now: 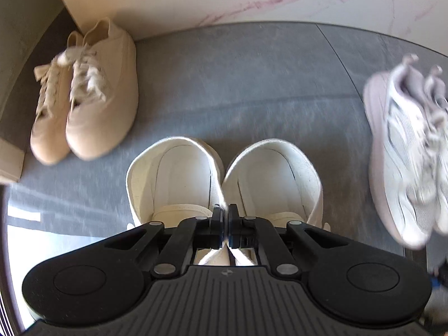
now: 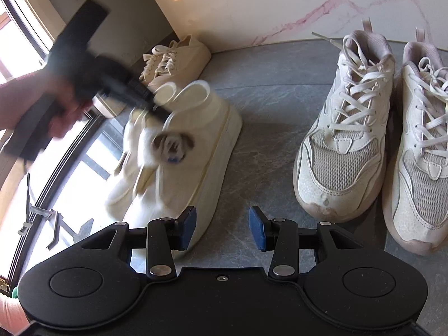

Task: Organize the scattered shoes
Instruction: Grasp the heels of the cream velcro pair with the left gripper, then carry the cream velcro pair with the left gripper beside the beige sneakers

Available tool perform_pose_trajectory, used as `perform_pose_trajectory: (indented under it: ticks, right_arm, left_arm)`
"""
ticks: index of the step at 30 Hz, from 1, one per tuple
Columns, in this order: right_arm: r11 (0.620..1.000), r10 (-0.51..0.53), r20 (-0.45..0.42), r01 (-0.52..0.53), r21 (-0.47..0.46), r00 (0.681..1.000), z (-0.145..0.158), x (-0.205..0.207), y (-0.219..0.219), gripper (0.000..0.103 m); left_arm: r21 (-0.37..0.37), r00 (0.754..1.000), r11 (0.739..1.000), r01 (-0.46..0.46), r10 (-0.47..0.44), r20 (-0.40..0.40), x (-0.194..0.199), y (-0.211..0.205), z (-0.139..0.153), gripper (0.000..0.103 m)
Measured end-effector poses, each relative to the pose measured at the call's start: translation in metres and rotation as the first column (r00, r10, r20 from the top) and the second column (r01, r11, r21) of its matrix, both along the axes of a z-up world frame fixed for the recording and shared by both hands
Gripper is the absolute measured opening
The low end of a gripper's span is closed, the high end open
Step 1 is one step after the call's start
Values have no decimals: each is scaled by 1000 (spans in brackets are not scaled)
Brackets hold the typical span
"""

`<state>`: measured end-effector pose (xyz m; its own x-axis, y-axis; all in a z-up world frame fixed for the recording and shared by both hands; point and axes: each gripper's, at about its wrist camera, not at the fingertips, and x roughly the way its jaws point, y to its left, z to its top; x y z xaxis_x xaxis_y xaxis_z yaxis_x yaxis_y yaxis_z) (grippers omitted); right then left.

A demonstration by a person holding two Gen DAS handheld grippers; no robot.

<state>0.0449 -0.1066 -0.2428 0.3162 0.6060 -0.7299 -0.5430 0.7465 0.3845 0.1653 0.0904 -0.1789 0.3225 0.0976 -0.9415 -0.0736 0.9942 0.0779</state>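
My left gripper (image 1: 226,214) is shut on the touching inner collars of a pair of cream slip-on shoes (image 1: 173,173), pinching both together. From the right wrist view that gripper (image 2: 156,107) is blurred, held by a hand (image 2: 56,106) above the cream pair (image 2: 201,151). My right gripper (image 2: 221,225) stands open over bare floor, its blue pads (image 2: 187,228) beside the cream shoe's toe, nothing between them. A beige lace-up pair (image 1: 92,98) (image 2: 173,58) stands at the wall. A white mesh sneaker pair (image 1: 406,154) (image 2: 350,140) stands at the right.
The grey stone floor (image 2: 266,140) runs up to a white wall with pink veins (image 2: 280,5). A pale rounded column (image 2: 168,2) rises behind the beige pair. A window frame and sill (image 2: 42,196) run along the left.
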Motion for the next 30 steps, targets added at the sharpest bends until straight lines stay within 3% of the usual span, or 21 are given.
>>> perform_pose_trajectory:
  ticks: [11,19,25,30]
  right_arm:
    - [999,-6,-8,6,-32,1000,-7,0,-4,41]
    - [991,23,-38,-28,-132,999,-6,7,2,41]
    - [968,50,-9,-51,-244,999,0,12,15,45]
    - [952,79,-6,-77,-296,997,4,13,22,46]
  left_arm:
    - [57,998,996,-62,61,32,99,28,1,2]
    - [100,996,992,-80,74,59,156,37,1,1]
    - [135,993,988,-72,58,107,189,47,21,0]
    - [129,996,991,-32,21,83,200,44,34,0]
